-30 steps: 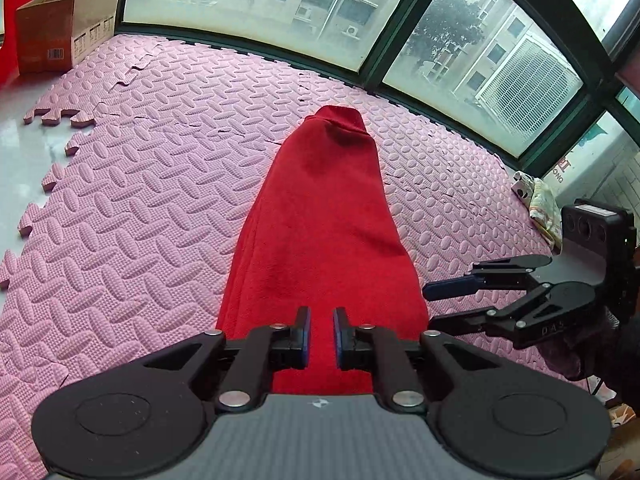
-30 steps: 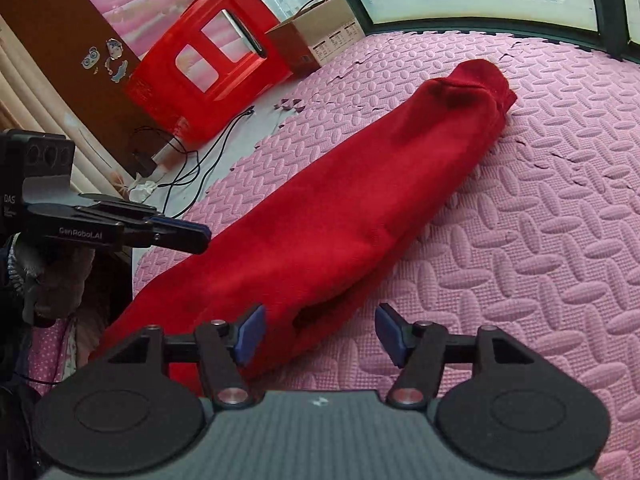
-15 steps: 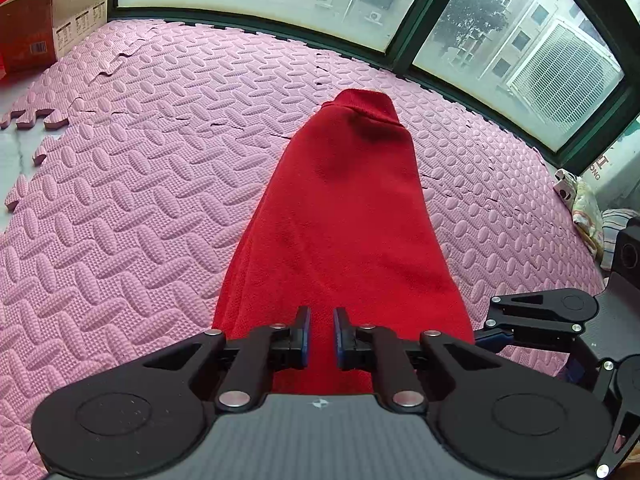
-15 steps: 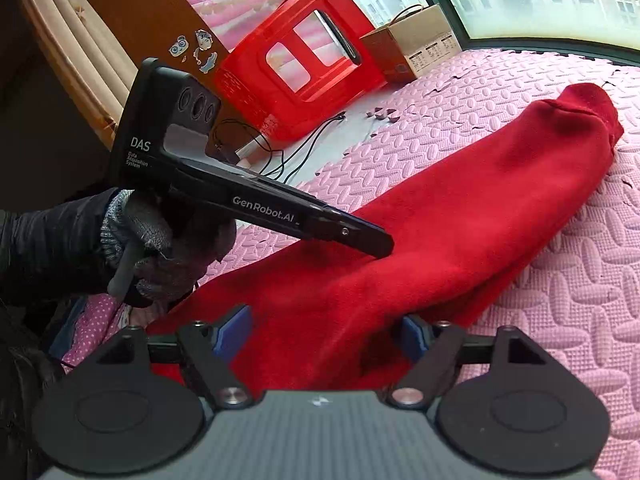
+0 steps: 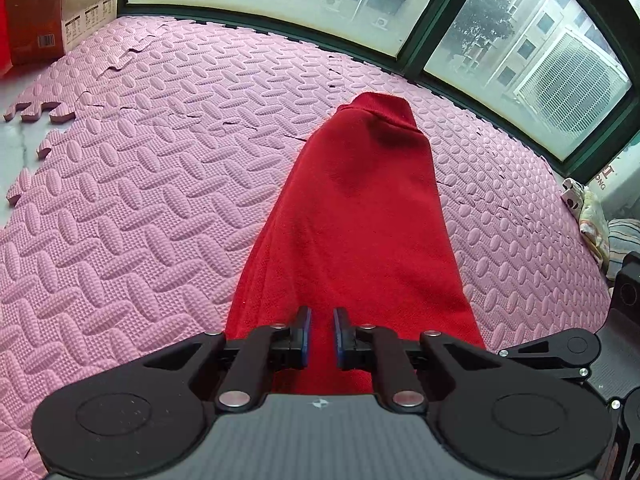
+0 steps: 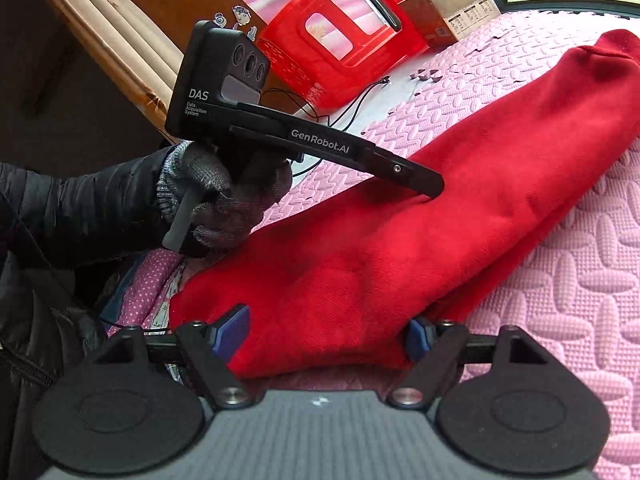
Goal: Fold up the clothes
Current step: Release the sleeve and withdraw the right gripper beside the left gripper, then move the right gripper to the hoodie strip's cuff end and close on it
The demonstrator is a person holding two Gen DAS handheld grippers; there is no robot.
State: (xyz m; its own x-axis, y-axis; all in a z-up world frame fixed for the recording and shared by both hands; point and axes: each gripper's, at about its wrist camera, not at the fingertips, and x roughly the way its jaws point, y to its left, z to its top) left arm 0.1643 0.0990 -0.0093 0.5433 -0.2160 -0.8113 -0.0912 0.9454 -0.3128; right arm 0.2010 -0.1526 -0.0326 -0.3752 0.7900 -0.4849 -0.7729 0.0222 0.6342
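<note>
A long red garment (image 5: 360, 216) lies folded lengthwise on the pink foam mat (image 5: 140, 208), stretching away toward the window. My left gripper (image 5: 319, 332) hovers over its near half, the jaws shut to a narrow slit with red cloth showing behind. In the right wrist view the left gripper (image 6: 434, 186), held by a gloved hand (image 6: 224, 204), touches its tip to the top of the garment (image 6: 460, 220) about midway along. My right gripper (image 6: 325, 336) is open wide, with its blue pads on either side of the garment's near end.
A red plastic stool (image 6: 352, 40) and a cardboard box (image 6: 452, 12) stand at the mat's far left edge, with cables on the bare floor. Windows border the mat's far side. Bundled cloth (image 5: 592, 216) lies at the right edge. A dark sleeve (image 6: 80, 208) fills the left.
The left gripper has swung from beside the garment onto its middle. The right gripper has moved in and lower, so that its open fingers now straddle the near end.
</note>
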